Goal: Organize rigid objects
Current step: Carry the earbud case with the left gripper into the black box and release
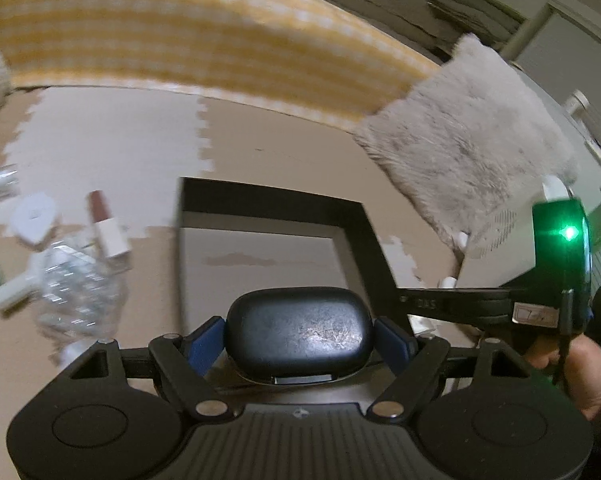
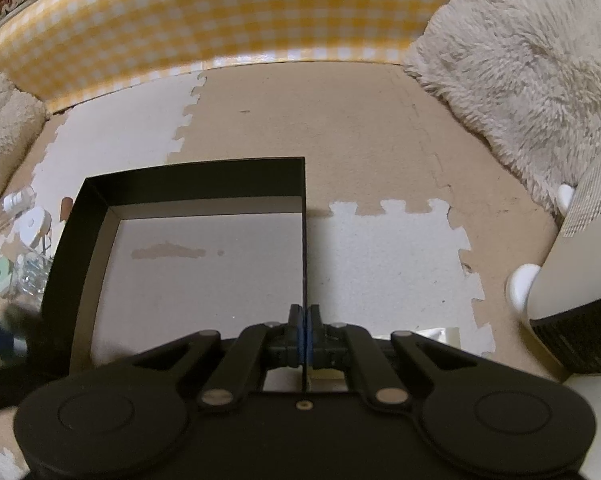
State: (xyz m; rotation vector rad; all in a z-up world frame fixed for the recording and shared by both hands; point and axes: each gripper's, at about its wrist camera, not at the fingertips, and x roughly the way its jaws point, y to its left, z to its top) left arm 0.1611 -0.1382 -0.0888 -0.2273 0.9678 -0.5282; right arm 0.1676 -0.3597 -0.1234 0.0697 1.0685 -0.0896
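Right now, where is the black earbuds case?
In the left wrist view the black earbuds case sits clamped between the left claw's blue pads, just in front of the black box's near edge, with the clear plastic bottle to its left.

Both grippers are black plastic. The left gripper (image 1: 299, 342) has blue pads, round caps and shiny silver pins. The right gripper (image 2: 304, 334) looks the same.

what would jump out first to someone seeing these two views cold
First, the glossy black case, clamped between the left gripper's blue fingers, just above the black tray. Next, the right gripper pinching that tray's thin right wall. A yellow checked cushion runs along the back, and small toiletries lie scattered left of the tray.
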